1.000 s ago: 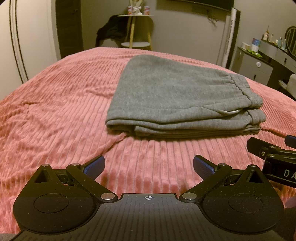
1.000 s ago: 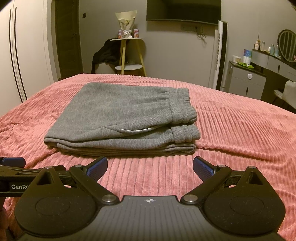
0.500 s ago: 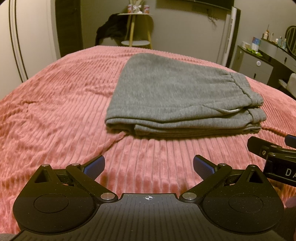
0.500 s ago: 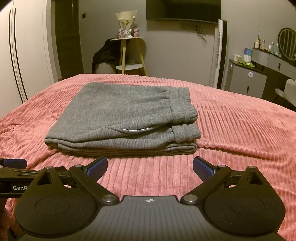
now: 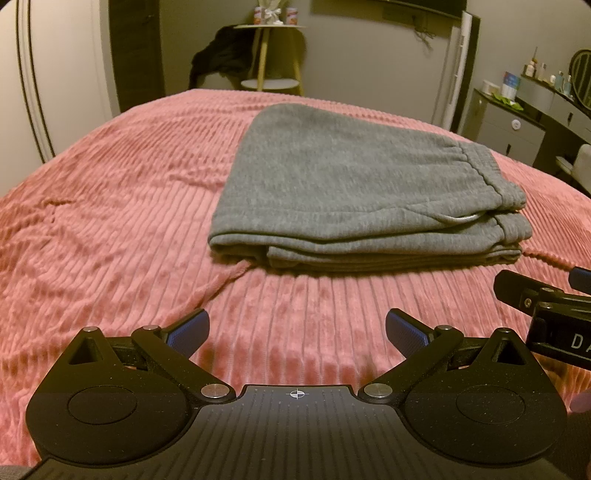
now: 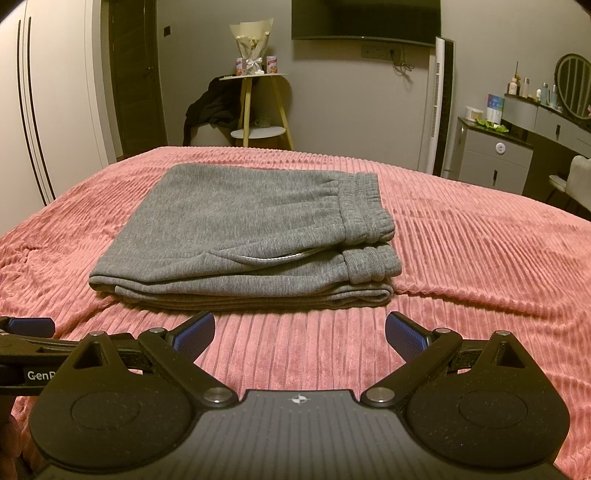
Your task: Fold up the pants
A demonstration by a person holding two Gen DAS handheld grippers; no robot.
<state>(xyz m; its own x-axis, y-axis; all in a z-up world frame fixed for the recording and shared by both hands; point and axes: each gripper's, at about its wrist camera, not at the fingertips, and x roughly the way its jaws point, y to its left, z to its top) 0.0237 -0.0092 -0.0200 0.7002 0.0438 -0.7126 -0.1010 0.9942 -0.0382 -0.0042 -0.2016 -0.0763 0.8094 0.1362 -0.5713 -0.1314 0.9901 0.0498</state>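
Observation:
Grey sweatpants [image 5: 351, 192] lie folded in a flat stack on the pink ribbed bedspread [image 5: 110, 221], waistband to the right. They also show in the right wrist view [image 6: 243, 229]. My left gripper [image 5: 295, 330] is open and empty, held above the bedspread in front of the stack's near edge. My right gripper [image 6: 300, 330] is open and empty, also short of the near edge. The right gripper's side shows at the right of the left wrist view [image 5: 546, 310]; the left gripper's side shows at the left of the right wrist view [image 6: 26, 332].
Beyond the bed stand a small round wooden side table [image 6: 258, 107] with a bouquet, dark clothes on a seat [image 6: 207, 110], a wall TV [image 6: 365, 18], a tall white fan [image 6: 441, 103] and a dresser with a mirror [image 6: 517, 147]. White wardrobe doors [image 6: 44, 110] are at left.
Both grippers have stayed open and nearly still; the views have shifted only slightly. The pants have not moved.

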